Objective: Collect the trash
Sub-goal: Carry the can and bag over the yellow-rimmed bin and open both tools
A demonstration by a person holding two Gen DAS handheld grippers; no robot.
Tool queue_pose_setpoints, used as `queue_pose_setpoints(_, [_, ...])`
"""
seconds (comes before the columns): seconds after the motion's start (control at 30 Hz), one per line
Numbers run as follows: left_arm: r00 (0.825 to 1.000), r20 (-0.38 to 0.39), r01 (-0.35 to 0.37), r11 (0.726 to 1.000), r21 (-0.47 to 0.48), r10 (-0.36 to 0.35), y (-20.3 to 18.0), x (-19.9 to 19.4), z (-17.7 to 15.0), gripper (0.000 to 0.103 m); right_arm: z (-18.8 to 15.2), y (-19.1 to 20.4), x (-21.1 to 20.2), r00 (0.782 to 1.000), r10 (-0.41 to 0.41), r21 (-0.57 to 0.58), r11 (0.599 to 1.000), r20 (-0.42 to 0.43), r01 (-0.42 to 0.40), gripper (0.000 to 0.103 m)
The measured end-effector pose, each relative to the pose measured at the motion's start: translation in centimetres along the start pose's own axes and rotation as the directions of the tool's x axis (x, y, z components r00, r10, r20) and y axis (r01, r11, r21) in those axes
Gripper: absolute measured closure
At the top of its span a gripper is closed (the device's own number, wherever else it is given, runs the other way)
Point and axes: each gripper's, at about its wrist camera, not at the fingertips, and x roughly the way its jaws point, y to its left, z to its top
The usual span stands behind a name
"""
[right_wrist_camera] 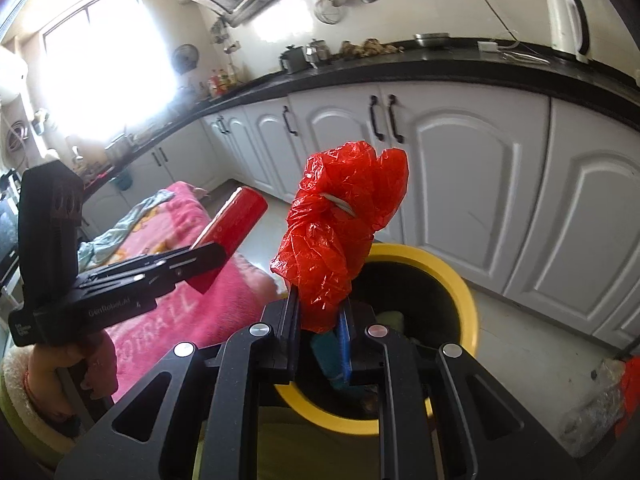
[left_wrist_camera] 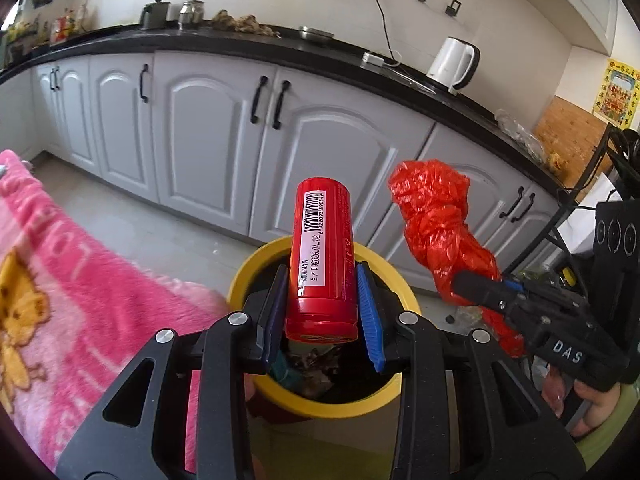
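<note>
Drop step. Left gripper [left_wrist_camera: 322, 300] jaws pinch red can [left_wrist_camera: 322, 256] above yellow bin [left_wrist_camera: 320, 404]; right gripper [right_wrist_camera: 318, 330] jaws clamp red plastic bag [right_wrist_camera: 340, 220] over near-left rim. Next: spread jaws over opening.

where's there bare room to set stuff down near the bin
Bare floor lies between the white cabinets and the pink blanket. Crowded: the yellow bin holds trash, and the counter carries pots, a bowl and a kettle.
</note>
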Motion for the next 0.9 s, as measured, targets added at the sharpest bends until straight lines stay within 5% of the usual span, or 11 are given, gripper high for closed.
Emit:
queue_pose_setpoints(0.53, [0.996,-0.08,0.03,1.0,-0.007,-0.031,-0.2,4.5,-1.2,0.077,-2.4,-2.1,2.9,0.993,-0.045,0.034,0.998,-0.11,0.049,0.086])
queue_pose_setpoints(0.63, [0.995,-0.094,0.028,1.0,-0.014,-0.029,0.1,4.9,-1.4,0.076,-2.6,-2.3,3.2,0.992,-0.05,0.044,0.998,-0.116,0.055,0.079])
queue_pose_setpoints(0.67, [0.995,-0.096,0.025,1.0,-0.018,-0.027,0.1,5.0,-1.4,0.075,-2.6,-2.3,3.2,0.991,-0.058,0.046,0.997,-0.117,0.063,0.068])
queue_pose_setpoints(0.7, [0.995,-0.1,0.026,0.999,-0.023,-0.028,0.3,5.0,-1.4,0.067,-2.4,-2.4,3.2,0.991,-0.068,0.05,0.996,-0.114,0.074,0.058])
queue_pose_setpoints(0.9, [0.995,-0.099,0.011,0.999,-0.041,-0.015,1.0,4.4,-1.5,0.05,-2.3,-2.9,2.6,0.992,-0.088,0.069,0.993,-0.091,0.094,0.056])
